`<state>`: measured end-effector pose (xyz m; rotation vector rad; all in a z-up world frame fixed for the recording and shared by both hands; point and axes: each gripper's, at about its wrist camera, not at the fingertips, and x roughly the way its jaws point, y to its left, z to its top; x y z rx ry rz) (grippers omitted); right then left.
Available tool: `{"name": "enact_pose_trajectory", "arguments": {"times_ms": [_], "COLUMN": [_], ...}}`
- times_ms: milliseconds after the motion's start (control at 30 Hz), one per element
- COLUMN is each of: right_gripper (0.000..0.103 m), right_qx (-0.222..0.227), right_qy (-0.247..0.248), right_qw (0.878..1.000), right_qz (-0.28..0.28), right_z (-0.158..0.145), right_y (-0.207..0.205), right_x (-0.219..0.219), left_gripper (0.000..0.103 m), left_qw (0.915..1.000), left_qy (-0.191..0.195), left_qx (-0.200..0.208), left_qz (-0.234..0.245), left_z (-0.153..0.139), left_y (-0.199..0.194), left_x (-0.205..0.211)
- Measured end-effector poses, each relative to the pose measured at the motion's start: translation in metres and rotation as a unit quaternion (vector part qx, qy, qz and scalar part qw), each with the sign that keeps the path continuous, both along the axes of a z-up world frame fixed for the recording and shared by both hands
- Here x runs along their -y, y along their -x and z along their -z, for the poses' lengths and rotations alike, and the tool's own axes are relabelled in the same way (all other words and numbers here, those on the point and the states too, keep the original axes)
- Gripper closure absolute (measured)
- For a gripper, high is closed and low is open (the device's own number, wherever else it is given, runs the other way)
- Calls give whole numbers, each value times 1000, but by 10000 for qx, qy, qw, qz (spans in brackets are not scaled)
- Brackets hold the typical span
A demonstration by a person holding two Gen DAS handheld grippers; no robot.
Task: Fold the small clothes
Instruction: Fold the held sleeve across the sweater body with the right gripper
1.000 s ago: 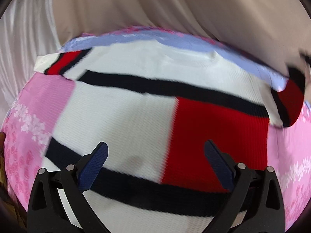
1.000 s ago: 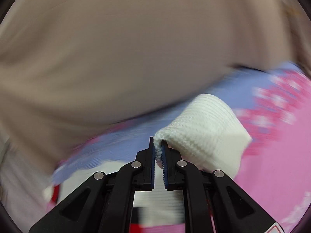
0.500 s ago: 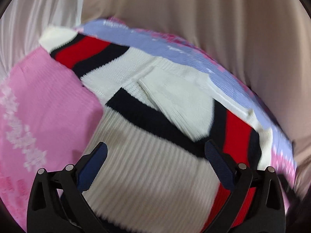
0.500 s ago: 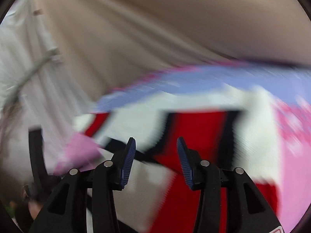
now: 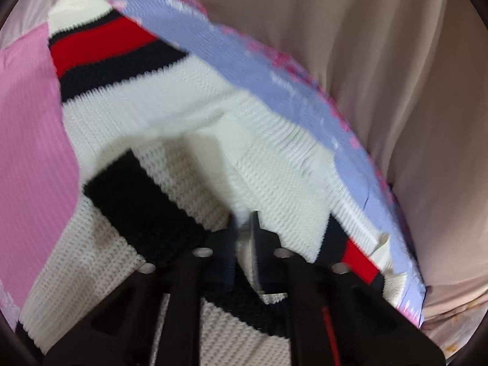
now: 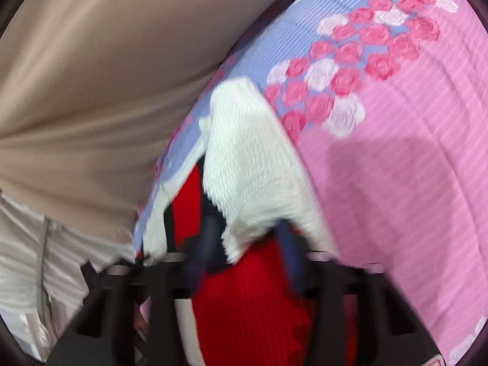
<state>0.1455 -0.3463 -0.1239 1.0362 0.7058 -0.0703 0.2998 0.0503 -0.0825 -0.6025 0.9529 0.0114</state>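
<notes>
So the left gripper has its fingers pressed together now, pinching a fold of the white knitted sweater with navy and red stripes right where the white panel meets the navy band. They've just snapped closed; half a second back they were spread as wide as they go, with the sweater lying flat below them, not gripped.

The right gripper is messier to read because the shot is blurry. Its blue-padded fingers look a bit apart in the picture, with the white cuffed sleeve end of the same sweater draped across them and red knit underneath. They've just been closing too, and I'd call them clamped on that sleeve, since the knit sits right between the pads.

The sweater itself lies spread on the pink and lavender sheet printed with roses, near the sheet's lavender edge, with the beige curtain just beyond that edge.

Versus a second ago: the left view then looked across the whole sweater front, now it's close in by the neckline side. The right one held the sleeve up off the sheet, now it's low on it
</notes>
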Motion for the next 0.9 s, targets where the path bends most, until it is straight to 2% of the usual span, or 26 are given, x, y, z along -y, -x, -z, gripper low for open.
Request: {"name": "enact_pose_trajectory", "arguments": {"times_ms": [67,133,167,200,233,267,300,333,367,400,433,500,567,600,633,667,733,800,833,900], "right_gripper": [101,101,101,101,100,94,93,89,63,47,38,38,38,39,58,98,96,96,96,96], "right_qx": [351,376,211,-192,-445,-426,-317,-236,-227,-217,-230,-287,-470,-568,-629,-644,-524,-277,-391,-672], "right_qy": [184,374,418,435,428,369,431,752,1018,1319,1575,2112,2466,2582,2627,2622,2398,2184,2162,2107], "right_qw": [9979,9940,9942,9958,9954,9959,9967,9960,9943,9910,9871,9756,9651,9603,9577,9569,9646,9737,9740,9725], "right_qz": [504,957,971,777,731,705,612,414,225,-28,-190,-528,-745,-890,-989,-1073,-968,-594,-546,-735], "right_z": [-15,-19,-14,-3,2,-1,-9,-23,-30,-38,-44,-48,-42,-37,-33,-30,-31,-34,-22,-6], "right_y": [17,33,33,27,24,27,25,18,10,-4,-17,-49,-75,-93,-100,-98,-96,-78,-79,-84], "right_x": [17,34,40,44,44,43,38,28,20,9,2,-14,-22,-27,-25,-19,-8,9,9,13], "left_gripper": [97,97,97,96,96,94,94,94,94,93,92,78,77,80,90,94,94,94,94,94], "left_qw": [9996,9990,9986,9988,9993,9993,9995,9997,9997,9998,9998,9999,10000,10000,9999,9998,9993,9993,9995,9993], "left_qy": [-202,-426,-468,-412,-352,-351,-290,-223,-169,-138,-128,-65,-6,-16,-101,-153,-239,-337,-315,-357], "left_qx": [171,38,-192,-268,-152,-120,-110,-115,-146,-144,-129,-64,13,18,39,102,275,181,5,108], "left_qz": [-20,82,119,85,25,14,-12,-42,-69,-77,-82,-90,-85,-39,-5,-15,-43,-18,17,29], "left_z": [-7,3,15,21,21,21,20,21,22,21,20,17,16,16,16,13,7,14,25,24], "left_y": [7,7,7,9,14,15,16,15,13,11,9,6,-2,-7,-11,-11,-5,-2,-3,1], "left_x": [1,6,8,7,5,4,3,1,-1,-2,-2,-4,-3,-2,-1,-2,-5,-7,-7,-6]}}
